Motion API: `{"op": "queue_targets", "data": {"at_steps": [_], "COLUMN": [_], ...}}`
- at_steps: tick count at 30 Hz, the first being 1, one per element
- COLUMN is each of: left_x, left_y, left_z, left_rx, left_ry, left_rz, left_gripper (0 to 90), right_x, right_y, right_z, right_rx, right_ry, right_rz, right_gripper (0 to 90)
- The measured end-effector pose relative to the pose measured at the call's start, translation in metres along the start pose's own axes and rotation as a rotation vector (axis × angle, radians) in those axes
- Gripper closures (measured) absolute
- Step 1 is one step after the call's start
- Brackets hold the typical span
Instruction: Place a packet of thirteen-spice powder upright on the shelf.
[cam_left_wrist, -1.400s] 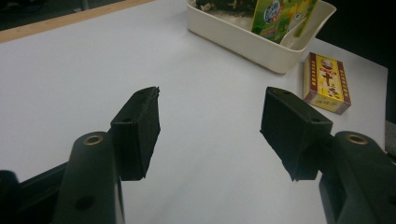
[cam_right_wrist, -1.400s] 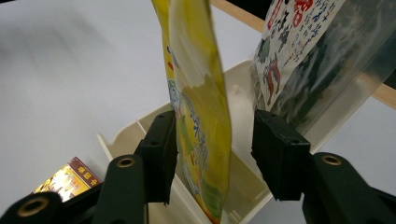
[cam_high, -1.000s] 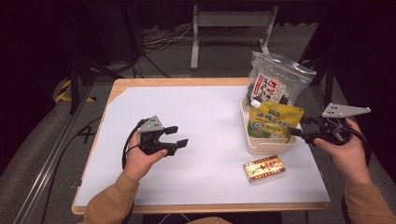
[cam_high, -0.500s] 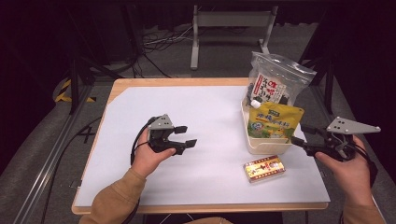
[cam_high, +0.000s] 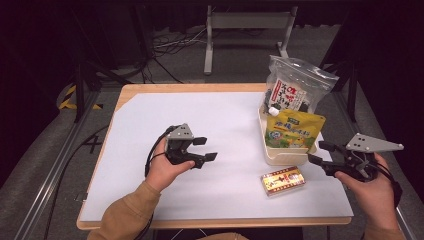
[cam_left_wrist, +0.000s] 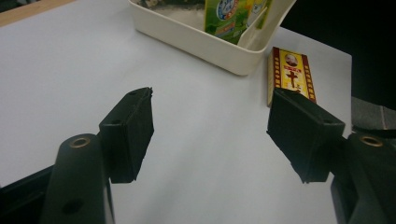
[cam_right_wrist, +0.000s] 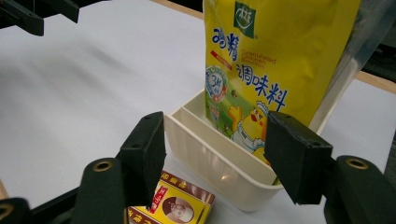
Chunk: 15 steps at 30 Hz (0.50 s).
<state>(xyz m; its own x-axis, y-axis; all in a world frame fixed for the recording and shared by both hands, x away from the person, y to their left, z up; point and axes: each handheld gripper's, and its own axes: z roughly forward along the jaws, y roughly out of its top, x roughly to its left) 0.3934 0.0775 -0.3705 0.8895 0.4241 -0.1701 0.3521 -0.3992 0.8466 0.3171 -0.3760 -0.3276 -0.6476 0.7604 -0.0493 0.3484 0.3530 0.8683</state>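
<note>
Currently the surface (cam_high: 150, 130), covered with white sheet, carries all items at its right side. Largest is the cream bin (cam_high: 280, 156), standing near the right edge. Inside it, a clear bag (cam_high: 292, 90) stands upright at the far end, and a yellow pouch (cam_high: 294, 131) stands upright at the near end, leaning on the bin wall. A small red-and-yellow box (cam_high: 284, 180) lies flat on the surface just beside the bin's near corner, apart from both tools.

The left tool (cam_high: 206, 149) is held over the bare middle of the surface, well apart from the bin; its jaws stand apart, have just been opening, and hold nothing. The right tool (cam_high: 321, 152) is held at the right edge, near the bin and the box; its jaws stand apart, empty, pointing toward the bin.
</note>
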Motion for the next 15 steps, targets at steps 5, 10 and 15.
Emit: {"op": "queue_targets", "data": {"at_steps": [5,10,15], "left_x": [-0.013,-0.018,-0.019], "left_y": [0.006,0.005,0.004], "left_z": [0.011,0.017,0.021], "left_rx": [0.038,0.060,0.074], "left_ry": [-0.027,-0.036,-0.041], "left_rz": [0.014,0.010,0.007], "left_gripper": [28.9,28.5,28.5], "right_x": [0.002,0.004,0.006], "right_y": [-0.001,-0.006,-0.010], "right_z": [-0.001,0.005,0.012], "right_rx": [0.086,0.176,0.231], "right_ry": [0.012,0.007,0.004], "right_rz": [-0.028,-0.055,-0.046], "right_gripper": [51.7,60.6,77.1]}}
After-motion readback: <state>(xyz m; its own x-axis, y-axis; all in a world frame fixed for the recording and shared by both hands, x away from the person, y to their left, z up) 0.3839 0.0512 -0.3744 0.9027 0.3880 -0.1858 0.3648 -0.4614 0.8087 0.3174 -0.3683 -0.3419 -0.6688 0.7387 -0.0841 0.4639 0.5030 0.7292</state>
